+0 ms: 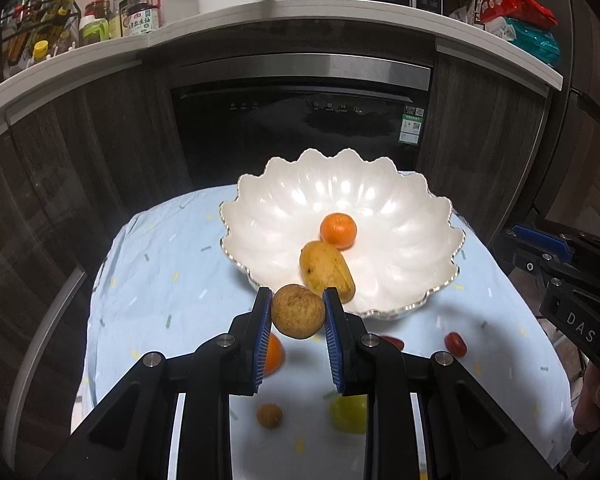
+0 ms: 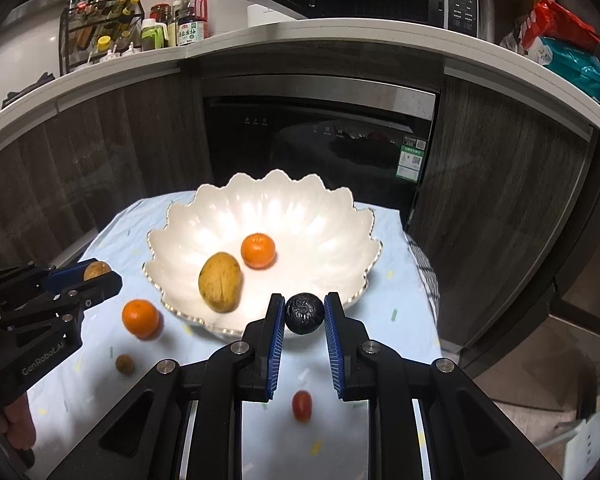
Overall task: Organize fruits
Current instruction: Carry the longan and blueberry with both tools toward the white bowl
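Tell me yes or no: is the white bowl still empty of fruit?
No. In the right wrist view the white bowl already holds a yellow mango and an orange.

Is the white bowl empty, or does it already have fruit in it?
Not empty. The white bowl holds two fruits: a yellow mango and an orange, lying close together near its middle.

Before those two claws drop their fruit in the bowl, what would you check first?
1. Left gripper holds the brown round fruit: ok.
2. Right gripper holds the dark round fruit: ok.
3. White bowl has bare room: ok.
4. Mango and orange settled inside: ok.
5. Either fruit already over the rim: cannot tell.
6. Grippers apart from each other: ok.
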A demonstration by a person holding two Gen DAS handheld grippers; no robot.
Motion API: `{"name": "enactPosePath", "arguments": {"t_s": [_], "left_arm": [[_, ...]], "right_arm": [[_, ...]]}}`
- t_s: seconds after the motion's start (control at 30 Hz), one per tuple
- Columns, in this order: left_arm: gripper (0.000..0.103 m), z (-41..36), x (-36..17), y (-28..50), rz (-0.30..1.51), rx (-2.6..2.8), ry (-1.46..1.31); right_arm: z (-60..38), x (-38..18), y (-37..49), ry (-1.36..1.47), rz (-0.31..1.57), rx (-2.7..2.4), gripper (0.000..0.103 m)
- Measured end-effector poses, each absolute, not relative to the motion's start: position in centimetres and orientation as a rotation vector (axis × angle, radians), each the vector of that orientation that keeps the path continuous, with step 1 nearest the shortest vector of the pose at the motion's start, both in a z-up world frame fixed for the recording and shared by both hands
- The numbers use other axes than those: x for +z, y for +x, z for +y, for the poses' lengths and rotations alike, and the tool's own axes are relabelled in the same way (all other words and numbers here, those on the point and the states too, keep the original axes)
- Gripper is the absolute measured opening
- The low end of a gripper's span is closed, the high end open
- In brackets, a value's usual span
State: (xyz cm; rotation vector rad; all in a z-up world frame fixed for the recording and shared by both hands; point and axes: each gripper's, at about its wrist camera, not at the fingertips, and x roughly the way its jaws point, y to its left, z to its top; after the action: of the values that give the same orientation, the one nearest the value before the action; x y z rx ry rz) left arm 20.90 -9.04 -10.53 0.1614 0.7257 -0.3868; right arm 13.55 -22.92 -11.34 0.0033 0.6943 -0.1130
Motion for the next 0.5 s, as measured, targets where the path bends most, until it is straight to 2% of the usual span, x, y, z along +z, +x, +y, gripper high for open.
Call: {"name": "enactPosePath", "arguments": {"t_s": [0.5], "left_arm": [[0.026,-10.3,-10.3,25.7,0.746,-0.403,0.167]], "right_arm": [[-24.2,-11.7,18.0,0.004,0.729,-0.132,0.021]]}}
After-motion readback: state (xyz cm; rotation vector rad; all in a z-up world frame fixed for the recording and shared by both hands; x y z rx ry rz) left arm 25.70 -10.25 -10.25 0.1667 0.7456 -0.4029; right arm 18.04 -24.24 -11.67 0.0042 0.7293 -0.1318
